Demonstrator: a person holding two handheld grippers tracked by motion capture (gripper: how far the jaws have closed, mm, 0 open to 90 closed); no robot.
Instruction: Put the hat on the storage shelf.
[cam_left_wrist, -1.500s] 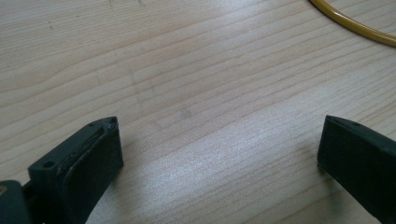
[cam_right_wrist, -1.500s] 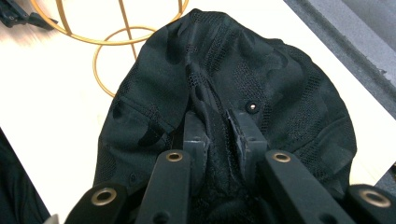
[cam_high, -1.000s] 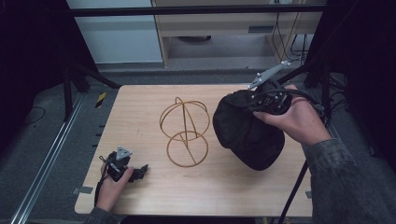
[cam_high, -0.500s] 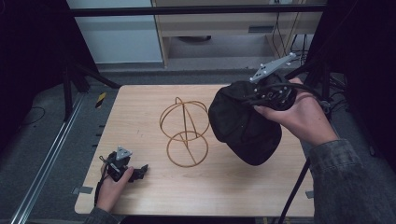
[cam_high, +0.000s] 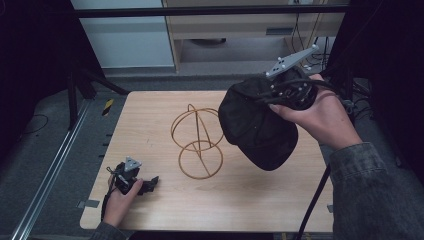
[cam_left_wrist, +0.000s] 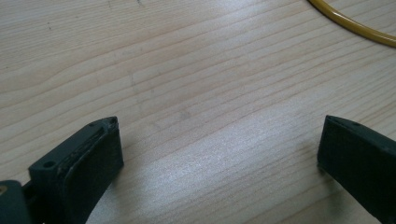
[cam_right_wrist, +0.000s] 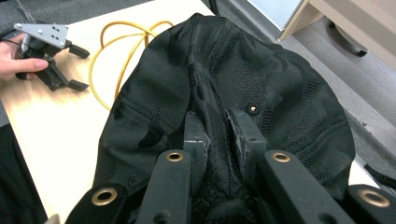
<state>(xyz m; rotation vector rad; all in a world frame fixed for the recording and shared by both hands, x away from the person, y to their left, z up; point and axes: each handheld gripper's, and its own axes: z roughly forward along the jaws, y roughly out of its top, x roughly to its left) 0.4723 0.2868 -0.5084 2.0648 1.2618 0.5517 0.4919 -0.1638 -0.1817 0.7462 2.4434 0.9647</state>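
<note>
right gripper (cam_right_wrist: 217, 128) pinches a lifted black cap (cam_high: 257, 122) beside the wire stand (cam_high: 197, 142), not yet placed; left gripper (cam_left_wrist: 219, 144) rests wide open, empty.

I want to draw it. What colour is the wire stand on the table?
The wire stand is yellow-gold, clearest in the high view.

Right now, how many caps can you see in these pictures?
1. A black cap hangs above the right side of the table, pinched in the right claw, beside the yellow wire stand. None appears elsewhere.
</note>
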